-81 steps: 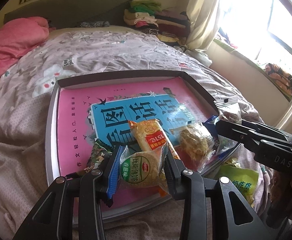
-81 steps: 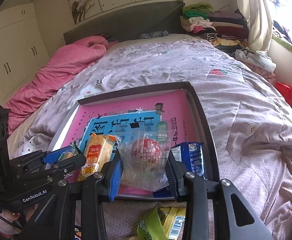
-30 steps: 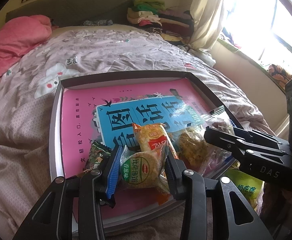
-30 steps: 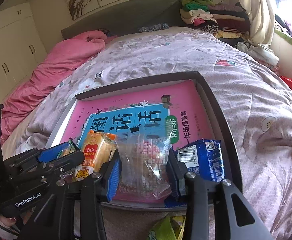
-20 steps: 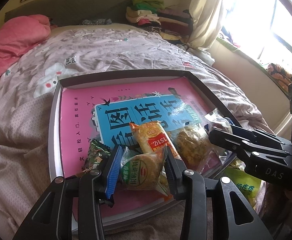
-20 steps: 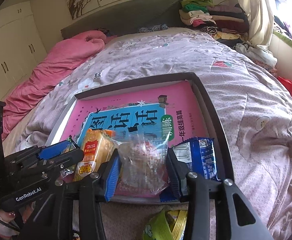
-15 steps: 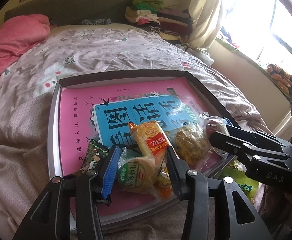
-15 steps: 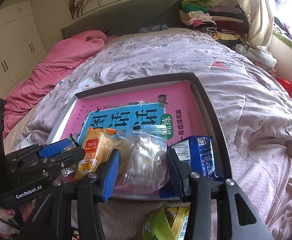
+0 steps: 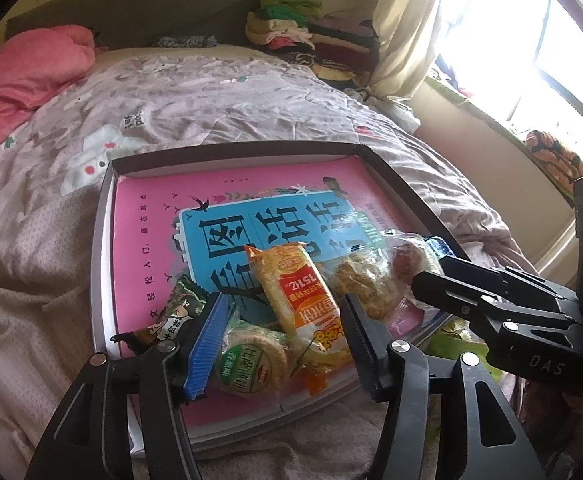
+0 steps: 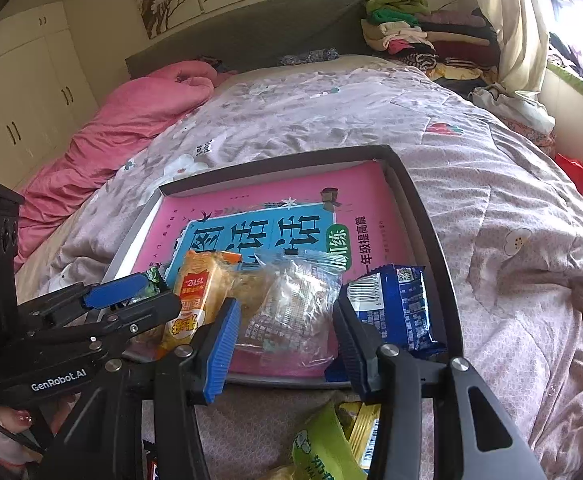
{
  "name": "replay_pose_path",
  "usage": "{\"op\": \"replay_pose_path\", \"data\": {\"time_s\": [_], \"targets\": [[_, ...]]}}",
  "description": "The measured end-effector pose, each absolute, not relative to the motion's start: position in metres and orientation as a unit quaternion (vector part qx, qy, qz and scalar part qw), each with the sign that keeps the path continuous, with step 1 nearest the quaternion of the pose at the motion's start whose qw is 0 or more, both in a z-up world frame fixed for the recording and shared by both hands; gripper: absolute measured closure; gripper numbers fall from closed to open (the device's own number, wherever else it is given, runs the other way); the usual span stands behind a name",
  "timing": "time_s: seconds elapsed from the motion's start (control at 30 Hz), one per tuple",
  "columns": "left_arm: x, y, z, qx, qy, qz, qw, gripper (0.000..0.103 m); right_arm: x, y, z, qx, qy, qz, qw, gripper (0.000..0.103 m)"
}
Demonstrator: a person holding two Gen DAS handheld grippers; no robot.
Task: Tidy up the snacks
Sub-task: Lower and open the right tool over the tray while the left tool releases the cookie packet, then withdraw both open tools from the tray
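Note:
A shallow dark-rimmed box (image 9: 103, 216) lies on the bed with a pink and blue book cover (image 9: 227, 216) lining its floor. My left gripper (image 9: 279, 344) is open, its jaws wide around a round green-labelled biscuit pack (image 9: 247, 364) that rests on the box floor. An orange cracker pack (image 9: 295, 292) lies against it and a dark green packet (image 9: 175, 316) lies to its left. My right gripper (image 10: 283, 336) is open around a clear bag of snacks (image 10: 291, 308) lying in the box. A blue packet (image 10: 391, 308) lies to its right.
A green and yellow snack bag (image 10: 331, 444) lies on the bedspread in front of the box (image 10: 423, 216). A pink quilt (image 10: 131, 120) lies at the far left. Folded clothes (image 10: 419, 36) are stacked by the headboard. A window (image 9: 531, 40) is on the right.
Both grippers have opened. The biscuit pack has dropped from the left jaws onto the box floor, and the clear bag has settled in the box between the right jaws.

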State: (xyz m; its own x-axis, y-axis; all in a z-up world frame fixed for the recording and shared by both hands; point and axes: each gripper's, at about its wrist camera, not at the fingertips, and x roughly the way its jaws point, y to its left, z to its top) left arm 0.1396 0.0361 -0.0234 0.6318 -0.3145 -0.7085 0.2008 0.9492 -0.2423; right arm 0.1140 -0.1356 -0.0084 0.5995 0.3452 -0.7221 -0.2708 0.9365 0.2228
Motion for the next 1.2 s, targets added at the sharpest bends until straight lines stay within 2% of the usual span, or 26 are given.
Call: {"op": "replay_pose_path", "data": {"time_s": [0.63, 1.2], "targets": [[0.133, 0.045, -0.009, -0.093, 0.400, -0.154, 0.899, 0.028, 0.110, -0.141, 0.001, 0.039, 0.403, 0.172, 0.898, 0.055], [0.126, 0.050, -0.003, -0.102, 0.406, -0.157, 0.894, 0.024, 0.102, -0.140, 0.016, 0.038, 0.382, 0.183, 0.905, 0.044]]}}
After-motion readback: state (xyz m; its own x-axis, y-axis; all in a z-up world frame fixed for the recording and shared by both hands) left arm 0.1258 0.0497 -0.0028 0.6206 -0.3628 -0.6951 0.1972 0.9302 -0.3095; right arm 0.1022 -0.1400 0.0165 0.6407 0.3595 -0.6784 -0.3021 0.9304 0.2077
